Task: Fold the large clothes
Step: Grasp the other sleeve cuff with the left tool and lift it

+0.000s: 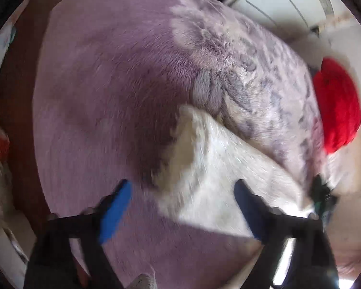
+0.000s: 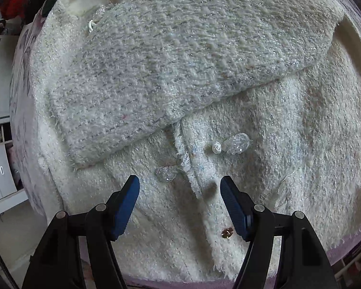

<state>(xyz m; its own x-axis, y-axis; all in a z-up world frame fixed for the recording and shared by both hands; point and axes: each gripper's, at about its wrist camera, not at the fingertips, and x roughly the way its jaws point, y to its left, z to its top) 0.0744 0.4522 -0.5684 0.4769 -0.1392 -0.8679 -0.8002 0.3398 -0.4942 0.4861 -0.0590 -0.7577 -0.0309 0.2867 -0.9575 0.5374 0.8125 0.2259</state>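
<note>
A soft lilac blanket (image 1: 103, 101) with a grey pattern toward its far side covers the work surface, and a red bundle (image 1: 337, 106) sits off its edge near pale cabinet doors. On the blanket lies the task's garment, a fuzzy white jacket (image 2: 288, 149) with glittery thread, clear crystal buttons (image 2: 237, 143) and a small gold snap (image 2: 227, 233) along its front opening. In the right wrist view one sleeve (image 2: 180, 67) is already laid slantwise across the chest, so the fold looks partly done. The right gripper (image 2: 180, 187) hangs close above the front placket with its blue fingers spread wide and nothing between them; one crystal button lies just beside the tip of the left-hand finger. The left gripper (image 1: 183, 192) also stands open and empty, its view blurred; one corner of the jacket reaches between its fingers from the right, and the left-hand finger is over bare blanket. The next step is probably to take the lower hem or a side edge and bring it over. To do that well, each gripper would pinch a thick bite of the fluffy fabric at an edge, clear of the hard buttons, catching both layers so the front does not gape, and the two would lift evenly so the crossed sleeve stays put and the loose pile does not snag.
</note>
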